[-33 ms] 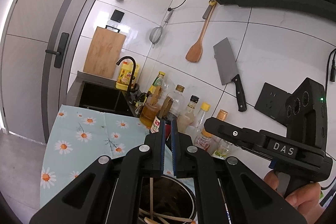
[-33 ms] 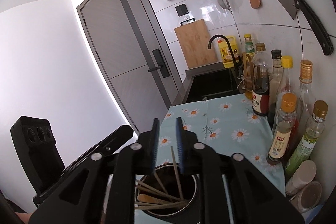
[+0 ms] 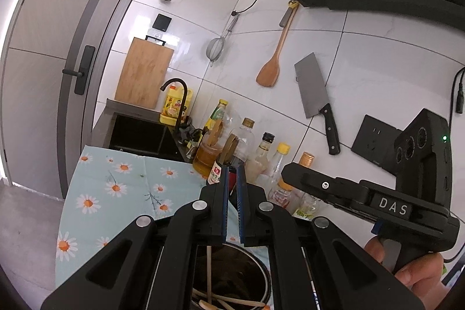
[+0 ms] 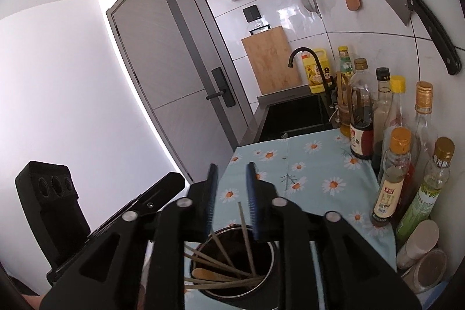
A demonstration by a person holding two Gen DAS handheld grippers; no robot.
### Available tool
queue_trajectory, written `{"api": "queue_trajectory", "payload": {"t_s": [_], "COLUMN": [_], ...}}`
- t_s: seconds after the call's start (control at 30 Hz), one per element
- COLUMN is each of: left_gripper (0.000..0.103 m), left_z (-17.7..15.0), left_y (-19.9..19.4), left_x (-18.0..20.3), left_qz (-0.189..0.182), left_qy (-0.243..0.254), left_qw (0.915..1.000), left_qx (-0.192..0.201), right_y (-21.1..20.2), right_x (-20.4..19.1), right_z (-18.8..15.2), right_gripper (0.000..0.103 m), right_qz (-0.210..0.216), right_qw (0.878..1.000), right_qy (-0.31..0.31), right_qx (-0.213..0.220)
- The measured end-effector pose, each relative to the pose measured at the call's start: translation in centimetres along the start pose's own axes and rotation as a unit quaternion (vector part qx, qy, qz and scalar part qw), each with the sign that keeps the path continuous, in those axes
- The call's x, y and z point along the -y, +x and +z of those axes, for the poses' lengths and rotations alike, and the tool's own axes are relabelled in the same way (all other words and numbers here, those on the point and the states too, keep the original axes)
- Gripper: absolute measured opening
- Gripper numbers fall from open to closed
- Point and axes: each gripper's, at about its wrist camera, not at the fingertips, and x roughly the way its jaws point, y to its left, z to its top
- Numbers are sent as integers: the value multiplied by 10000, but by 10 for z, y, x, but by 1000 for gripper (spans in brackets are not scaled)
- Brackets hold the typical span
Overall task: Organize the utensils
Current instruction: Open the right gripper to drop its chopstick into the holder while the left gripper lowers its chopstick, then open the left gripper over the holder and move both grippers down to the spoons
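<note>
- A counter covered by a light blue daisy-print cloth (image 4: 316, 164) is seen in both views, with a dark sink (image 4: 296, 115) and a black faucet (image 4: 305, 55) at 12 o'clock of it.
- A row of bottles (image 4: 361, 112) is lined along the white tiled wall at 3 o'clock in the right wrist view.
- A wooden cutting board (image 3: 144, 73), a strainer (image 3: 215, 48), a wooden spatula (image 3: 271, 66) and a cleaver (image 3: 314, 89) are hung on the wall; a grey door (image 3: 52, 54) is found at 9 o'clock.
- The metal utensil holder (image 4: 232, 266) is placed at 6 o'clock, just under both grippers, with chopsticks (image 4: 247, 237) and a wooden spoon (image 4: 209, 273) lying inside.
- Its near rim is cut off by the frame edge, and part of it is hidden by the gripper bodies.
- The left gripper (image 3: 232, 202) is kept with only a narrow gap between its blue pads; nothing is held there.
- The right gripper (image 4: 231, 199) is opened a little wider, also empty; 1 chopstick tip is seen between its fingers, and contact cannot be told.
</note>
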Motion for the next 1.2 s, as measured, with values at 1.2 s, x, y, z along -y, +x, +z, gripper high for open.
{"api": "queue_trajectory", "payload": {"t_s": [1.2], "left_gripper": [37], "left_z": [-33], "left_y": [-108], "left_x": [7], "left_qz": [262], "left_qy": [437], "left_qw": [9955], "left_qx": [-805], "right_y": [-62], "right_x": [15], "right_z": [-82], "right_gripper": [55], "right_qz": [-184], "right_qw": [9943], "right_qy": [646], "right_qx": [-822]}}
